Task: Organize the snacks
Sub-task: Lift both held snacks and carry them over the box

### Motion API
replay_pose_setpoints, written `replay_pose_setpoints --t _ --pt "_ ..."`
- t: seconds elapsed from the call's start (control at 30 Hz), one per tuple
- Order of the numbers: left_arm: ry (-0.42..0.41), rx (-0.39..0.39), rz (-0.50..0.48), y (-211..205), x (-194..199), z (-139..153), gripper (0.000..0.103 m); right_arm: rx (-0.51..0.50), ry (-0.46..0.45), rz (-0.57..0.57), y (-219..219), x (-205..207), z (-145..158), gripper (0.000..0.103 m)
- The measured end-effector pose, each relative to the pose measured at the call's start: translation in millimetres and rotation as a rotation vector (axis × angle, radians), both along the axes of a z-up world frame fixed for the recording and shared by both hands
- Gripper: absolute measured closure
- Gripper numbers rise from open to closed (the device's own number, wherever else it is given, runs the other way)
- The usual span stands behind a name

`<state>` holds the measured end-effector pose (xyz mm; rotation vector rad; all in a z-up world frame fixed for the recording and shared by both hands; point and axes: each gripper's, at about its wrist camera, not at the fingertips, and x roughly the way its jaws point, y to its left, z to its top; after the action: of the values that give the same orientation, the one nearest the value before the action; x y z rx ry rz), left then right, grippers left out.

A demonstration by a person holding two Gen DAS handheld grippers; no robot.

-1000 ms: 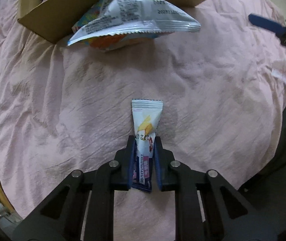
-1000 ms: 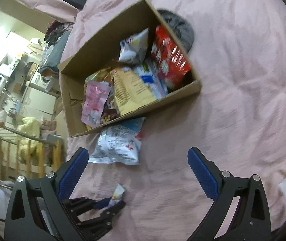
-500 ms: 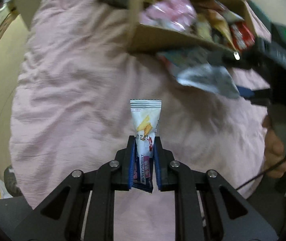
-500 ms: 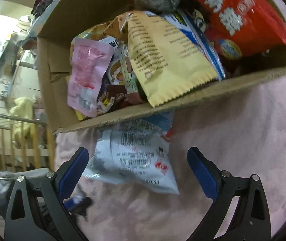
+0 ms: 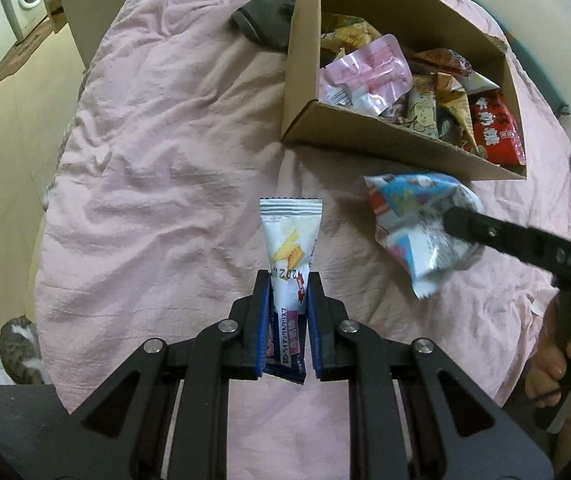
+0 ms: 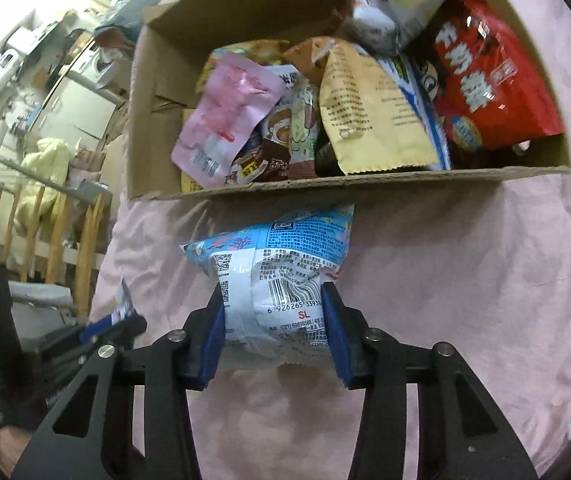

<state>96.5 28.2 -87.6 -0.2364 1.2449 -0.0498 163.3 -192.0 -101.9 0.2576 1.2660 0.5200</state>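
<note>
From the left wrist cam, the left gripper is pinched tight on a skinny white snack stick pack, which pokes straight up past the blue pads above the wrinkly pink sheet. Up and to the right sits the cardboard box, stuffed with snack bags, including a pink pouch and a red bag. Just in front of the box, the right gripper's black finger comes in from the right across a blue and white bag. A grey cat lurks at the bottom left off the bed. Switching to the right wrist cam, the right gripper has just been closing and its blue pads now squeeze that blue and white bag from both sides, barcode facing up, right below the box's near wall. The left gripper peeks in at lower left.
</note>
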Motion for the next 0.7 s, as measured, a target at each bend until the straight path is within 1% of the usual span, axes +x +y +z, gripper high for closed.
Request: replay_pose_setpoints --t 0.13,0.17,0.33,0.37,0.4,0.43,0.47,0.57,0.7 --pt "-0.011 0.021 -0.003 0 -3 4 0.089 0.006 -0.011 -0.001 -12 -11 3 0.057" --pt "-0.011 0.022 -0.004 -4 -3 0 0.089 0.012 -0.018 0.003 -15 -16 6 0.057" --pt "-0.029 0.039 0.006 -7 -3 3 0.089 0.022 -0.038 0.026 -29 -31 17 0.057" --pt "-0.026 0.035 0.016 -5 -3 5 0.089 0.022 -0.048 0.031 -29 -34 21 0.057" --pt "-0.024 0.014 0.024 -4 -4 7 0.089 0.036 -0.058 0.037 -31 -38 27 0.057" --pt "-0.026 -0.013 0.025 -3 -4 12 0.089 0.057 -0.068 0.040 -35 -41 33 0.057" --pt "-0.035 -0.012 0.026 -3 -4 19 0.089 0.069 -0.078 0.042 -38 -42 38 0.057" --pt "-0.089 0.006 0.032 -1 -2 41 0.089 0.102 -0.129 0.040 -48 -46 57 0.057" --pt "-0.146 0.025 0.045 5 6 65 0.089 0.141 -0.220 -0.007 -62 -44 79 0.057"
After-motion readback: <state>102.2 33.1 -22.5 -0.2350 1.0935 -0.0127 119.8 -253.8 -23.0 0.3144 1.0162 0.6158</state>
